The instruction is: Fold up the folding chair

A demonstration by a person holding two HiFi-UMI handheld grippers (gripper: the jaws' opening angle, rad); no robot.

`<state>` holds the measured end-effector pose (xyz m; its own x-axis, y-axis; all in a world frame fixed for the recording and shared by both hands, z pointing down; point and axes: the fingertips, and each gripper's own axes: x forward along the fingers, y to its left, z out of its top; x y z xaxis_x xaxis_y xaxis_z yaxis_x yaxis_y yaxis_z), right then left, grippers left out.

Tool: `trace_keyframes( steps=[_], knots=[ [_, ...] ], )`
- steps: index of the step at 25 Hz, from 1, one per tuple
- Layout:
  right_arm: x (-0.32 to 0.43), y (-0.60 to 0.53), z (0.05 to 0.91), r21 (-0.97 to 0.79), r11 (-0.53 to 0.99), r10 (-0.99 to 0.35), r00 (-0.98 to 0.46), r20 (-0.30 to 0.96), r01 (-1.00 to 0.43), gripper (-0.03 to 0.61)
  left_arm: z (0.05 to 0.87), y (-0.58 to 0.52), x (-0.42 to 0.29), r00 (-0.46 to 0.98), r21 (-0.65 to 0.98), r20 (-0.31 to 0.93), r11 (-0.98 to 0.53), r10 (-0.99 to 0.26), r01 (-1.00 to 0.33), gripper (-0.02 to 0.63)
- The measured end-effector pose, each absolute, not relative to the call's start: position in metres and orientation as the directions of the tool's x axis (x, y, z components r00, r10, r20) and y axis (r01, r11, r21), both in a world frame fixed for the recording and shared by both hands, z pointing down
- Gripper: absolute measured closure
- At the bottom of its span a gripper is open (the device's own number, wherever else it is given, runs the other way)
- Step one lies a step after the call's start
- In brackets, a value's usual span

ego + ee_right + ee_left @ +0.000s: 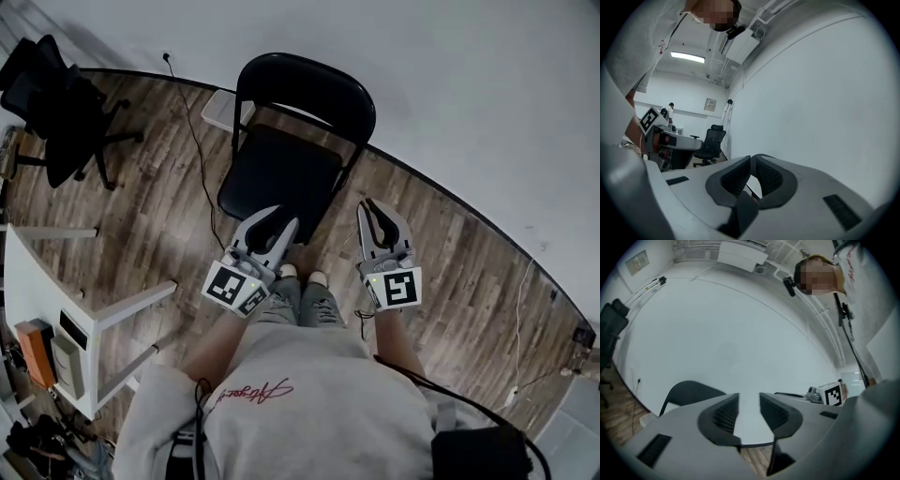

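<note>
The black folding chair stands unfolded on the wood floor, its seat (277,178) toward me and its curved backrest (309,89) toward the white wall. My left gripper (281,223) hovers over the seat's front edge, jaws slightly parted with nothing between them. In the left gripper view the gripper (749,401) points at the wall, with the backrest (689,392) low at the left. My right gripper (373,208) hangs over the floor just right of the seat, apart from it. In the right gripper view its fingertips (753,161) meet, empty.
A black office chair (66,103) stands at the far left, also in the right gripper view (711,140). A white table (56,300) is at the left. A cable (197,150) runs over the floor beside the folding chair. My shoes (300,277) are just before the seat.
</note>
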<state>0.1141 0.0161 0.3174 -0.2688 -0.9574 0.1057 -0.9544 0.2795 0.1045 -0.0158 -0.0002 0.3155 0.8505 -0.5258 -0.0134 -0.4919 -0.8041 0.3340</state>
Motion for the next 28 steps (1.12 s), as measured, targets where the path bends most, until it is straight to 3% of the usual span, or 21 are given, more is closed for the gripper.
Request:
trace_keyframes(
  steps=[1,2,3,5,10,13,15,21,28],
  knots=[
    [0.122,0.009,0.329,0.094,0.279,-0.956,-0.266,0.126,-0.956,0.557,0.338,-0.009,-0.019,0.832,0.371,0.030,-0.767,-0.554,-0.524,0.426],
    [0.130,0.002,0.341,0.086,0.275,-0.954,-0.262,0.143,-0.958,0.553,0.363,-0.017,-0.024,0.813,0.407,0.077,-0.726,-0.577,-0.554,0.368],
    [0.137,-0.006,0.354,0.083,0.269,-0.954,-0.253,0.159,-0.960,0.531,0.389,-0.022,-0.030,0.793,0.441,0.126,-0.682,-0.597,-0.584,0.357],
    [0.149,-0.021,0.382,0.095,0.248,-0.954,-0.227,0.196,-0.964,0.405,0.443,-0.029,-0.049,0.742,0.515,0.229,-0.568,-0.630,-0.642,0.326],
    [0.181,-0.063,0.467,0.076,0.210,-0.937,-0.178,0.302,-0.975,0.379,0.593,-0.021,-0.094,0.590,0.693,0.490,-0.124,-0.642,-0.710,0.293],
    [0.199,-0.082,0.521,0.058,0.177,-0.920,-0.144,0.364,-0.983,0.367,0.675,-0.001,-0.122,0.480,0.716,0.611,0.179,-0.630,-0.675,0.287],
    [0.212,-0.096,0.550,0.069,0.150,-0.915,-0.112,0.387,-0.986,0.362,0.715,0.002,-0.132,0.443,0.721,0.642,0.296,-0.626,-0.627,0.278],
    [0.247,-0.141,0.604,0.108,0.106,-0.913,-0.054,0.405,-0.988,0.347,0.778,-0.022,-0.128,0.461,0.768,0.620,0.372,-0.635,-0.521,0.262],
    [0.236,-0.167,0.635,0.057,0.187,-0.900,-0.148,0.409,-0.981,0.345,0.821,-0.036,-0.126,0.562,0.808,0.577,0.317,-0.592,-0.496,0.242]
  ],
)
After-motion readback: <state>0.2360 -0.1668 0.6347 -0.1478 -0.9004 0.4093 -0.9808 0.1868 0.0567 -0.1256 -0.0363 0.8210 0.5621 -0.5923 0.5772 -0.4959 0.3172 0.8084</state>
